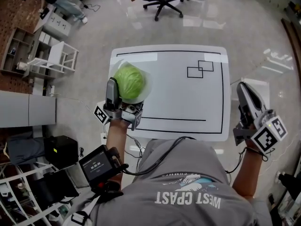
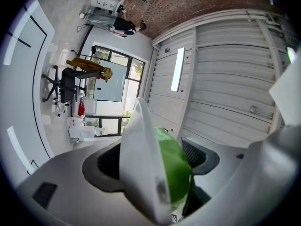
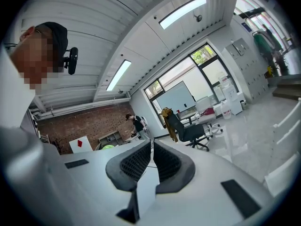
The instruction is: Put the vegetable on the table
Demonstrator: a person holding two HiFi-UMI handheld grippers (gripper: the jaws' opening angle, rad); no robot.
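Left fingers (image 1: pixel 111 92): spread wide and pressed on the two sides of the vegetable (image 1: pixel 129 81), a round green head in a clear wrap (image 1: pixel 146 81); in the left gripper view the green mass (image 2: pixel 175 166) is seen filling the gap between the pads.
Left gripper (image 1: pixel 126 89): pointed away from the person, over the left near part of the table (image 1: pixel 178 98).
Vegetable's place: over the table's left edge, across the left line of the black outline (image 1: pixel 164 54); whether it touches the top cannot be told.
Room on the table: a broad white top is seen from the vegetable across to the small rectangles (image 1: pixel 200 68) at the far right.
Room beside the table: grey floor (image 1: pixel 84 86) lies just left of the held vegetable.
Left arm: the forearm is raised from the near side, with a screened device (image 1: pixel 96 166) strapped on it.
Right gripper (image 1: pixel 243 89): jaws brought together with nothing between them (image 3: pixel 151 160); it is held off the table's right edge, apart from it.
Right arm: the forearm is kept beside the near right corner, with the marker cube (image 1: pixel 269 134) nearest the person.
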